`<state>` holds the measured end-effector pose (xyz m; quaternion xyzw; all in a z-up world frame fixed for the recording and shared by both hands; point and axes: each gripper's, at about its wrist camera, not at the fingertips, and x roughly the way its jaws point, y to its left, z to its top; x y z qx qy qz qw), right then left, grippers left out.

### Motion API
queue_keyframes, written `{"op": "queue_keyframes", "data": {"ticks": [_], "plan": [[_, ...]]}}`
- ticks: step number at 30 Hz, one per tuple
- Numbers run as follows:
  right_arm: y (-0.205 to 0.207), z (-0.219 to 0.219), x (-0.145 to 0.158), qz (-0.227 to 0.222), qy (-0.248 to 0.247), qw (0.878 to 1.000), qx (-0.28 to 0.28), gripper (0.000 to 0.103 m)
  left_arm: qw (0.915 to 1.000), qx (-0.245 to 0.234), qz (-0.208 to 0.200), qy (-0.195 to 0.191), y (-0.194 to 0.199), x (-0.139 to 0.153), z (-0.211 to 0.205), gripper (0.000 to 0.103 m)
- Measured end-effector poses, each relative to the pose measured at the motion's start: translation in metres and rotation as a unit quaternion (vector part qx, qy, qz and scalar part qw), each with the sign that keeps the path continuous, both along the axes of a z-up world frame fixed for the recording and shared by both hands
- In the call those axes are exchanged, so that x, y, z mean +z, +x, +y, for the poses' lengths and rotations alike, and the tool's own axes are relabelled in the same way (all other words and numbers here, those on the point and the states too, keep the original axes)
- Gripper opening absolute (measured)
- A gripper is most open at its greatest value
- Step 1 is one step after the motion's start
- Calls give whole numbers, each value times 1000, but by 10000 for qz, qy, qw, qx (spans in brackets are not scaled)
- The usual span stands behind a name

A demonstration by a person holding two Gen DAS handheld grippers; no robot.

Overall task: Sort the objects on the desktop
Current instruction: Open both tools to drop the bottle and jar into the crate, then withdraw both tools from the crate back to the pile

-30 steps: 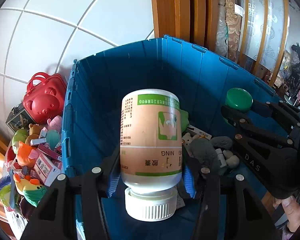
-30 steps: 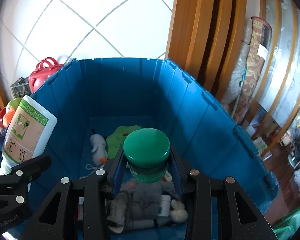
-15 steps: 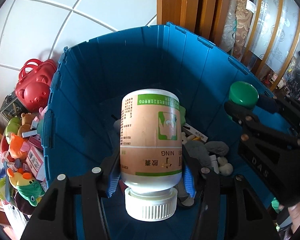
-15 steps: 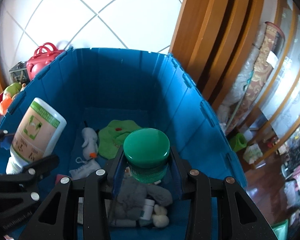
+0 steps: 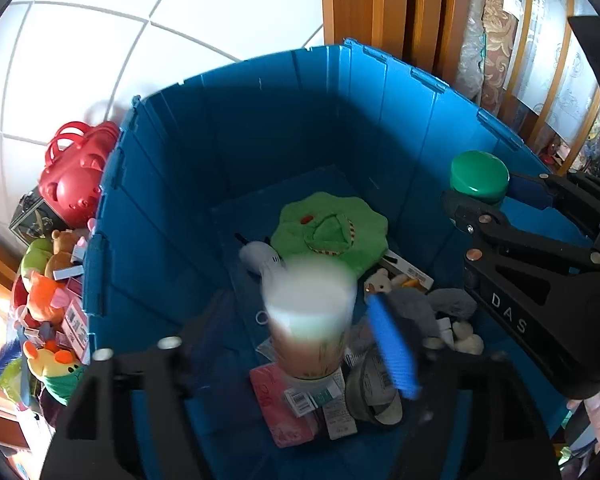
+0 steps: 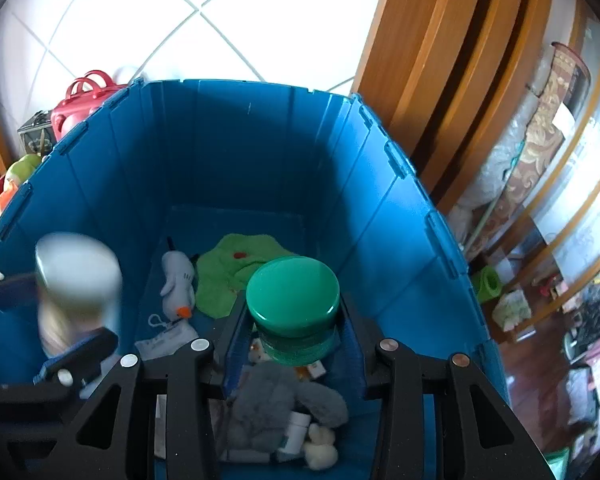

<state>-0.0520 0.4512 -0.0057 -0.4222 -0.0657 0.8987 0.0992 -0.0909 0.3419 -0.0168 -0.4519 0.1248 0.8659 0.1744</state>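
At far left, outside the blue bin, a red bag and a heap of soft toys sit against the bin wall, untouched.

Next, the left gripper is over the bin's near half. A second ago it clamped the white bottle with the cap toward the camera; now its jaws are opening and the pads no longer press on it. The bottle shows as a motion-blurred shape between the spread fingers, so it appears to be dropping free toward the clutter on the bin floor: a pink packet, labelled cards, a grey plush. That likely means one item is as good as sorted, and the left gripper is free for the next pick from the heap.

The bottle's long axis runs roughly along the gripper's pointing line, steeply downward, with its flat base toward the camera's far side and the cap end low and hidden by blur; its exact tilt cannot be told.

Farther in lie a green cloth and a small white plush.

At right, the right gripper is closed on the green-capped jar, held upright above the bin's middle, cap up, axis near vertical. It has drifted further over the bin since a second ago and its grip is unchanged, so its release seems to be the step that follows.
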Motion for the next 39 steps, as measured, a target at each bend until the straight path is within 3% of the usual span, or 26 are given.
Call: {"op": "queue_keyframes", "data": {"ticks": [3,7,14,26,32,39], "plan": [[0,1,3,52,25,10000,-22,46,10000,-7,22,3,-1,2,0,75],[4,2,10,193,109,9997,-99,78,10000,-7,36,40,0,5,-1,75],[18,7,26,503,72,9984,-232,103,9997,-112,140,149,11,13,-6,75],[58,13,22,542,-137,9977,-372,103,9986,-245,345,310,32,23,-18,75],[81,7,20,675,-326,9965,-379,103,9962,-293,711,421,53,34,-32,75],[100,-11,18,760,-424,9955,-364,103,9945,-286,861,530,72,38,-50,75]]}}
